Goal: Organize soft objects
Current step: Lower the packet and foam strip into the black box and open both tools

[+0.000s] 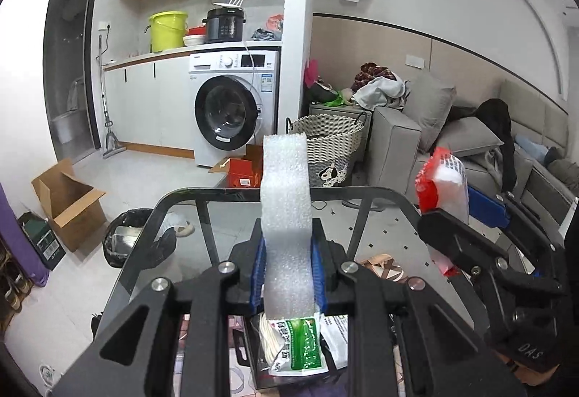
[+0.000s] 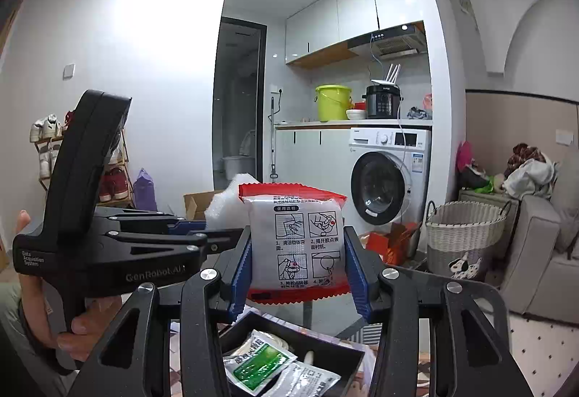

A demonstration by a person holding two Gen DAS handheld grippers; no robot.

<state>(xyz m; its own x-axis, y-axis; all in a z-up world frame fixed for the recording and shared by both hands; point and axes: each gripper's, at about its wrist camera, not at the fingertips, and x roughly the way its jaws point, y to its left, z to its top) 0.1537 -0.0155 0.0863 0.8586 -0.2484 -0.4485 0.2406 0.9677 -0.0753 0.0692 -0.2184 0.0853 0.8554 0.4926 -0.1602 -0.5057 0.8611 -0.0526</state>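
Observation:
My left gripper is shut on a white foam strip that stands up between its blue pads. To its right, my right gripper holds a red and white packet. In the right wrist view that packet, printed with instruction pictures, is pinched upright in the right gripper. The left gripper shows at the left with the foam at its tip, and a hand grips its handle. Below both lies a black tray with a green and white sachet inside.
A glass table lies under the grippers. Beyond it are a wicker basket, a red box, an open cardboard box, a bagged bin and a washing machine. A grey sofa with cushions fills the right.

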